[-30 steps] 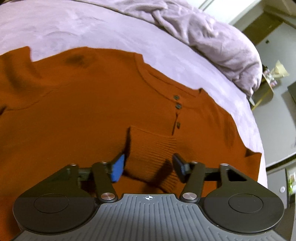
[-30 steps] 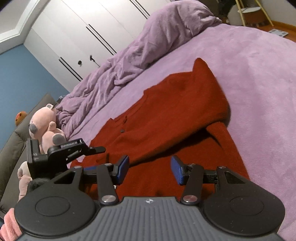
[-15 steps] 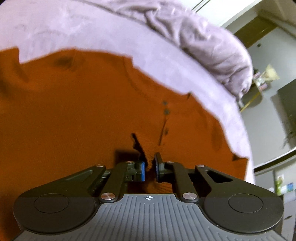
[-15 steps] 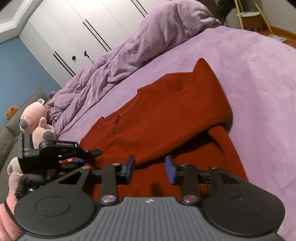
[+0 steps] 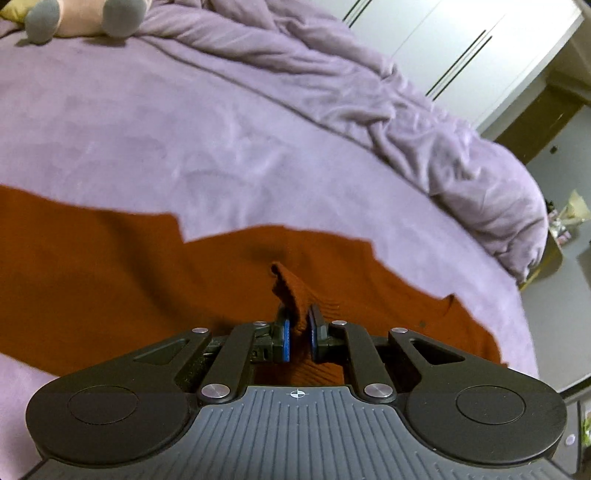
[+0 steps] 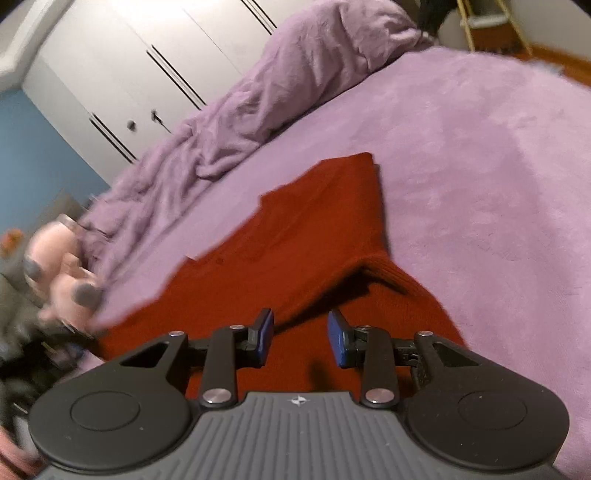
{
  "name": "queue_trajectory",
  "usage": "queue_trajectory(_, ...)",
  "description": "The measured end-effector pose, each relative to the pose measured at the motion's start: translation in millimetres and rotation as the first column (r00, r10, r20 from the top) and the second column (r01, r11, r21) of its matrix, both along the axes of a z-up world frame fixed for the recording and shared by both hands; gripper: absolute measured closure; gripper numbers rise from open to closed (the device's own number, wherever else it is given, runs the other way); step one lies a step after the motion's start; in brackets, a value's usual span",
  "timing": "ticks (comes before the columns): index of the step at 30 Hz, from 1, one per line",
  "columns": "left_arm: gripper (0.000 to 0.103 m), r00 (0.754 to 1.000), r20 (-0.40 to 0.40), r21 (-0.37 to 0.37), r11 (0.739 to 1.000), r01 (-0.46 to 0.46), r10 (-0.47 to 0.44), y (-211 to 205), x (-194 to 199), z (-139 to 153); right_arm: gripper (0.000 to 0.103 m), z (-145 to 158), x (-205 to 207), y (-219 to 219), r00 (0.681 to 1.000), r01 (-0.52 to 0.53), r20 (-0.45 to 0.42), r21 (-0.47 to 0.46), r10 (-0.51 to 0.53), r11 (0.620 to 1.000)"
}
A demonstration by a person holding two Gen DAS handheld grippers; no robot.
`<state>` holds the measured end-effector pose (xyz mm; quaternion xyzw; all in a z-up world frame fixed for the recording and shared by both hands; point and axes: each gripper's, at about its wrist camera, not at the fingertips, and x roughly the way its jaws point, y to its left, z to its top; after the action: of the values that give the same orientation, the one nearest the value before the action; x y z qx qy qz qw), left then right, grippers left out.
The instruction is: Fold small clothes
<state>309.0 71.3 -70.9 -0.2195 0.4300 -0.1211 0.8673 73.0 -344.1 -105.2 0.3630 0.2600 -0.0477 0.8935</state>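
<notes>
The left gripper (image 5: pixel 298 334) had its jaws nearly closed, pinching a ribbed cuff (image 5: pixel 291 291) of the sweater (image 5: pixel 110 273) between the blue pads (image 5: pixel 285 341). The cuff stood up from the jaws in a narrow fold, its end curling just ahead of them. Left of the jaws and beyond them the sweater spread flat across the bed (image 5: pixel 184 129) (its far edge ran in a ragged line ahead of the jaws), and a small part of it reached out to the right of them. Far ahead and to the left lay a pink plush toy (image 5: pixel 81 18); a rumpled blanket (image 5: pixel 406 122) ran along the bed's far side, ahead and to the right.

The right gripper (image 6: pixel 301 338) had its jaws apart with nothing between them, low over the sweater (image 6: pixel 295 251). Left of the jaws the plush toy (image 6: pixel 59 273) showed blurred at the bed's edge. Straight ahead, the sweater stretched away from the jaws to a pointed corner, with one layer folded over another; the fold's edge ran from just ahead of the left pad (image 6: pixel 265 334) toward the right. Right of the jaws a ribbed band (image 6: pixel 391 275) lay on the bed (image 6: pixel 498 184), which was otherwise bare on that side. The blanket (image 6: pixel 295 74) was heaped far ahead.
</notes>
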Motion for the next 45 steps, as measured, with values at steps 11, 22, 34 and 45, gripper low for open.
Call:
queue_trajectory(11,0.093,0.996,0.088,0.017,1.0,-0.014,0.013,1,1,9,0.044,16,74,-24,0.992,0.051,-0.097,-0.244,-0.077,0.968)
queue_trajectory(22,0.095,0.993,0.122,0.066,0.998,-0.013,0.005,-2,13,12,0.096,-6,123,-16,0.972,0.061,-0.187,-0.388,-0.143,0.92)
queue_trajectory(34,0.095,0.982,0.19,0.219,0.975,-0.041,-0.001,-16,-2,4,0.102,15,97,4,0.987,0.08,-0.085,-0.472,-0.135,0.878)
queue_trajectory(45,0.085,0.98,0.084,0.261,0.953,0.154,-0.181,-66,-25,-29,0.102,-29,102,55,0.968,-0.092,-0.234,-0.669,-0.092,0.737)
